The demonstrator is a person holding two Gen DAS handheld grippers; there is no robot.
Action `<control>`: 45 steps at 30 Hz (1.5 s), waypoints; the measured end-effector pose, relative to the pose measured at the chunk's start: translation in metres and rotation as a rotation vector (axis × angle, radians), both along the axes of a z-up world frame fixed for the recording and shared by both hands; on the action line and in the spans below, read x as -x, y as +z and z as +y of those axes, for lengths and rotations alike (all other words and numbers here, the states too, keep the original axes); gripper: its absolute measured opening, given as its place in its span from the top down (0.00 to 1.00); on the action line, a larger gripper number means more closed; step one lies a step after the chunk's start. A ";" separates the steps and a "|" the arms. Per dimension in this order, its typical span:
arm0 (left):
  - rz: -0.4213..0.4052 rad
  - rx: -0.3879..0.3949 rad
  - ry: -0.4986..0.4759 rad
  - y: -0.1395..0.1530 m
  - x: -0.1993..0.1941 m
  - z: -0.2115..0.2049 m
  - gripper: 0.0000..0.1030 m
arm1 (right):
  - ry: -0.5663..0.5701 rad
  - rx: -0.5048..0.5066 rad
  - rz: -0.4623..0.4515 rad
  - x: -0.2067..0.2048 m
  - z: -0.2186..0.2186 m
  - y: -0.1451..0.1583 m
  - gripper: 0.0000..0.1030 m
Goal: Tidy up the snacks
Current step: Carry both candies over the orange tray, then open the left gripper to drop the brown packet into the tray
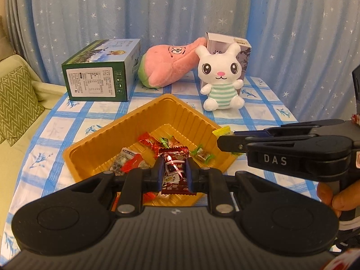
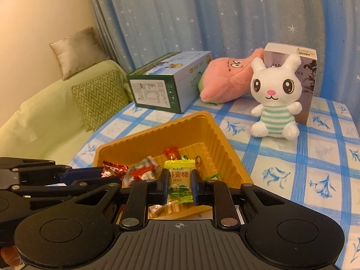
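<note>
My left gripper (image 1: 174, 172) is clamped on a dark red candy (image 1: 175, 168), low centre in its view, over the near end of the gold tray (image 1: 135, 121). My right gripper (image 2: 180, 185) pinches a yellow candy (image 2: 180, 180), low centre in its own view, at the tray's right rim. I judge both pieces are ready to drop: I should bring each over bare tray floor, keep my two tools from colliding, and part the fingers low so nothing bounces out. Counting: one tray; two held candies; roughly five or six loose sweets inside, overlapping too much to be sure. Across the upper half sit two boxes and two plush toys.
</note>
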State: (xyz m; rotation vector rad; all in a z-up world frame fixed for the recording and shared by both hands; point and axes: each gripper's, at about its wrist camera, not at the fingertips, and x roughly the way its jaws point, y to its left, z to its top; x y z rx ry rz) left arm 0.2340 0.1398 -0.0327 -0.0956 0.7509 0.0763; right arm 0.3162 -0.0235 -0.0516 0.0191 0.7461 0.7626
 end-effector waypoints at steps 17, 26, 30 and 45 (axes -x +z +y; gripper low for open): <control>0.088 0.005 -0.022 -0.037 -0.053 0.012 0.82 | -0.036 0.034 0.048 -0.038 0.010 -0.024 0.80; 0.130 0.012 -0.025 -0.055 -0.069 0.014 0.82 | -0.048 0.035 0.062 -0.046 0.008 -0.030 0.80; 0.136 0.013 -0.026 -0.059 -0.072 0.014 0.82 | -0.052 0.036 0.065 -0.048 0.006 -0.032 0.80; 0.150 0.037 0.070 -0.048 -0.045 0.054 0.75 | -0.030 0.025 0.060 -0.049 0.007 -0.029 0.80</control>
